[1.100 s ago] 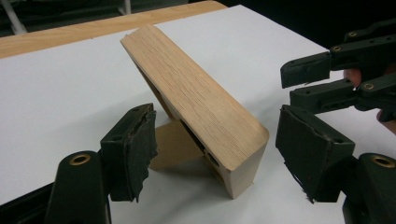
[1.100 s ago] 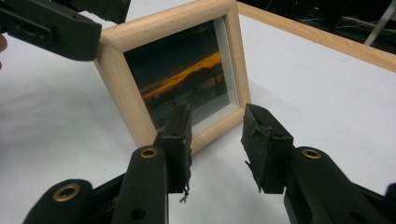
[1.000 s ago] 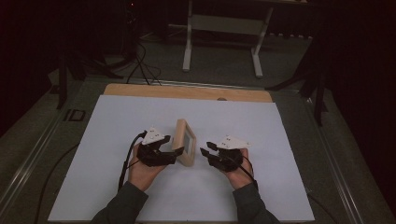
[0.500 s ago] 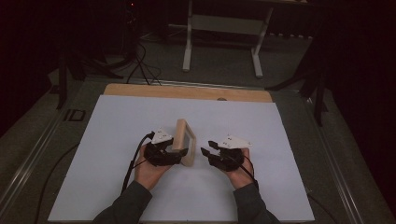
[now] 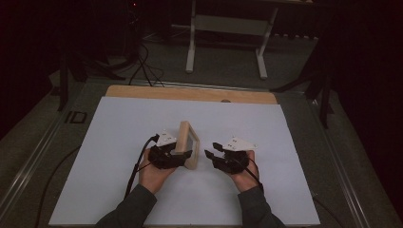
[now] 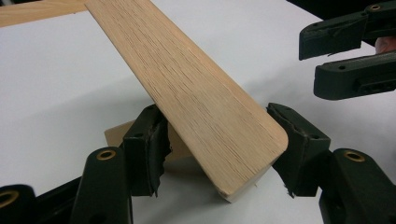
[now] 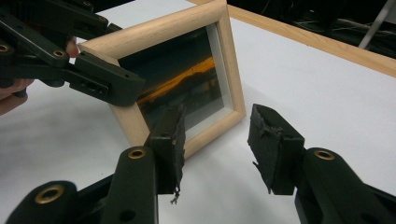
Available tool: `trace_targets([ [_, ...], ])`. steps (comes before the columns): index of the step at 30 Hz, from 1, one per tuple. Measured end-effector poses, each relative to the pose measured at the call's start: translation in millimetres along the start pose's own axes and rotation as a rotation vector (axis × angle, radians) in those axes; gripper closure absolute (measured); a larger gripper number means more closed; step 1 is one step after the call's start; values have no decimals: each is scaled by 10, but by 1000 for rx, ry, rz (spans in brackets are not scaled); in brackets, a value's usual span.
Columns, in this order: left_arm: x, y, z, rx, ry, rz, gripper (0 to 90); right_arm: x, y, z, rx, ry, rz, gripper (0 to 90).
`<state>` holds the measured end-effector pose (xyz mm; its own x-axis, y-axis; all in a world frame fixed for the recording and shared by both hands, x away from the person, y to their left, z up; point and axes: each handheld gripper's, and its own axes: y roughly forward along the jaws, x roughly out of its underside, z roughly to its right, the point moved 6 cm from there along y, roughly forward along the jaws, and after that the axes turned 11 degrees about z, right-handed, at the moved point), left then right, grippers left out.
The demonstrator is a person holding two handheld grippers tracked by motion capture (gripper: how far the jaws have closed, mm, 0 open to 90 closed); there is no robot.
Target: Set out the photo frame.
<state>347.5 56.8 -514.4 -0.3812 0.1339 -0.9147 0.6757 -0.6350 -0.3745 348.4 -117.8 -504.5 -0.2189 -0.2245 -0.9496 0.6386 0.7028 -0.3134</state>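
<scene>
A light wooden picture frame [image 5: 188, 141] stands on edge on the white table sheet, its glass facing my right gripper. In the left gripper view the frame's edge [image 6: 187, 79] runs between the jaws of my left gripper [image 6: 217, 149]. Those jaws have just been closing, and both pads now touch the frame's near end. My left gripper [image 5: 183, 154] sits at the frame's near corner. My right gripper [image 5: 210, 148] is just to the right of the frame and apart from it. Its jaws [image 7: 215, 140] have just been opening, with nothing between them. The glass [image 7: 187, 79] shows a dark picture.
The white sheet [image 5: 119, 142] covers the table, with a bare wooden strip [image 5: 190, 93] along its far edge. Beyond the table, a grey metal stand [image 5: 228, 28] and black cables [image 5: 142, 66] lie on the dark floor. A person's hands and sleeves come in from the bottom.
My left gripper has shifted right, up against the frame's near end, and its jaws have come in on it. The right hand has stayed put while its jaws spread a little.
</scene>
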Motion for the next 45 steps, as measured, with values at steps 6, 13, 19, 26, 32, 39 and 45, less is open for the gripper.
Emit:
trace_targets([
  [6, -8, -12, -9, -7, 5, 2, 456, -9, -7, 12, 1, -3, 5, 535],
  [13, -16, -25, -20, -12, 13, 4, 498, -18, -5, 14, 8, -1, 7, 520],
  [19, -19, -33, -10, -4, 18, 3, 551, -48, -17, 27, 25, -4, 14, 508],
  [26, -21, -20, 52, 22, 57, -10, 605, -151, -41, 46, 40, -15, 42, 507],
  [32, -22, -15, 80, 22, 88, -18, 607, -275, -42, 56, 54, -8, 80, 510],
  [39, -16, -15, 103, 37, 127, -20, 609, -335, -2, 65, 62, -6, 95, 523],
  [45, -2, -23, 122, 62, 161, -18, 610, -420, 22, 82, 56, -11, 116, 576],
])
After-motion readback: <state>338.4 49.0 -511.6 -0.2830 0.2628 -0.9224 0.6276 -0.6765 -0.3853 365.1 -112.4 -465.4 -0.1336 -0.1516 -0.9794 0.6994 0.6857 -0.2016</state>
